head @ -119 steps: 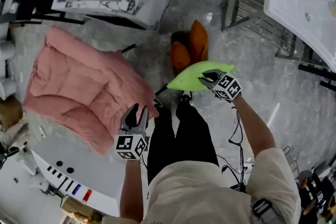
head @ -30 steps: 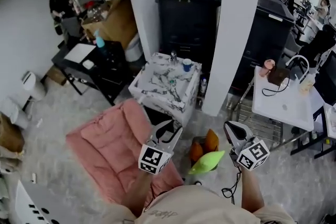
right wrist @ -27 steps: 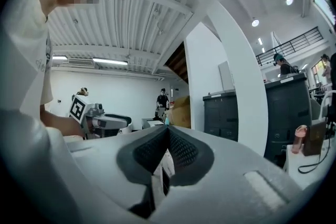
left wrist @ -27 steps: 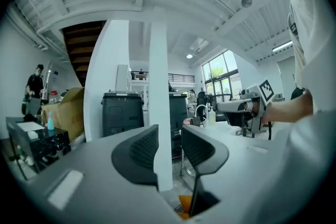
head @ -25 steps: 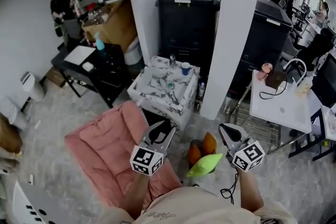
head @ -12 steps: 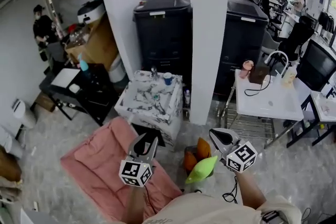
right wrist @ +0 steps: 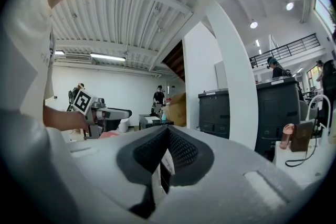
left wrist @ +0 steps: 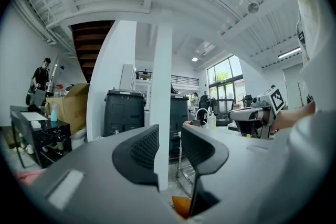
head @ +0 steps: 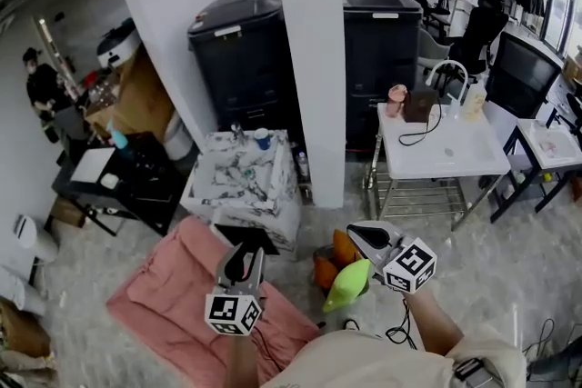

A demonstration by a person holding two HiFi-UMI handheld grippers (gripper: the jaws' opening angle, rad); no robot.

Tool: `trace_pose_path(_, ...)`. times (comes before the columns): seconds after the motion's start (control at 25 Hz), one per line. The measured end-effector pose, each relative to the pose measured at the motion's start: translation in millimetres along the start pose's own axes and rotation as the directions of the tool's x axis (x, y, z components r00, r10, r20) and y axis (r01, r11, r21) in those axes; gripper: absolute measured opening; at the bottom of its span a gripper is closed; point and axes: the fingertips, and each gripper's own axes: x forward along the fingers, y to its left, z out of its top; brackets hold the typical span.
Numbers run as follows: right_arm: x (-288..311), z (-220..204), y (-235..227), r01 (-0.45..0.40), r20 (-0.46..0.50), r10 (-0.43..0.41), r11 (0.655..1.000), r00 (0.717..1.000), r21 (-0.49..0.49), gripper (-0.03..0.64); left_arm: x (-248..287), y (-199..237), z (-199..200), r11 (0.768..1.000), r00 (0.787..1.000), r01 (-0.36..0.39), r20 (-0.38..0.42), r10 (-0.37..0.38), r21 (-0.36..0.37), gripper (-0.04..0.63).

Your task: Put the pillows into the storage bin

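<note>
Two claws are being held out over the grey floor (head: 509,268) by a person. At the far left, a pink quilt (head: 164,304) is lying spread on the floor. Above its right edge, the left claw (head: 242,254) is hovering with its jaws standing apart and nothing between them. Beyond it, a marble-patterned counter (head: 238,191) is standing against a white pillar (head: 309,50). Further right, two orange pillows (head: 333,255) are sitting upright close together on the floor; whatever is holding them is too dark to make out. Just beside them, touching or nearly so, the green pillow (head: 349,285) is hanging down from the right claw (head: 356,234). The right gripper view is showing those jaws pressed together on a small white tag (right wrist: 164,165), by which the pillow is dangling. At the far right, a white counter (head: 455,161) is carrying a cup and a dark bag.
</note>
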Motion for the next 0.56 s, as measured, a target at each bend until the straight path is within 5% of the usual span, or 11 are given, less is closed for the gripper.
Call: trace_pose_path(0.56,-1,-4,24,-0.024,0.005,0.024,1.000,1.000,-0.013,0.002,-31,6,-9,0.999,0.999,-0.041,-0.012,0.042,0.014,0.146)
